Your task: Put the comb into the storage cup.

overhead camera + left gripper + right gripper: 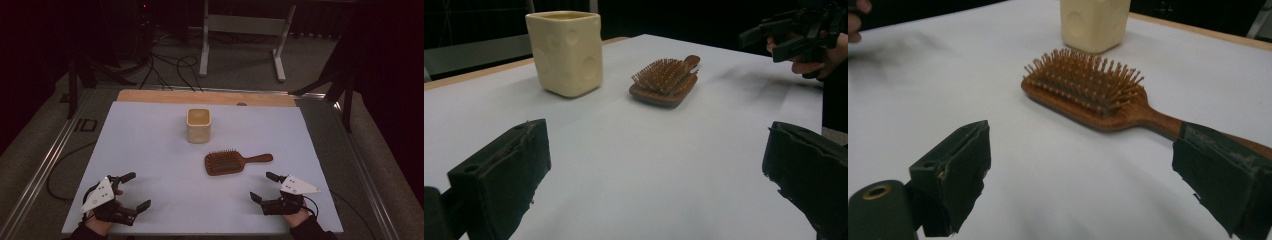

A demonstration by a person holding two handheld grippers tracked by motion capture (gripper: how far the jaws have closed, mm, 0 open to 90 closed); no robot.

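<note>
Cup [198, 125] upright mid-counter [150, 165], contents can't tell.
Hairbrush [235, 162] lies bristles-up just ahead of my right hand-held gripper [266, 186]; it & left hand-held gripper [135, 190] both gape wide, holding nothing.

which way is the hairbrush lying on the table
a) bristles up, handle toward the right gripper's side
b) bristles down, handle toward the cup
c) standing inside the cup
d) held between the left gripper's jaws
a: the hairbrush lies flat with its bristles up, handle pointing to the right gripper side, apart from the cup.
</note>
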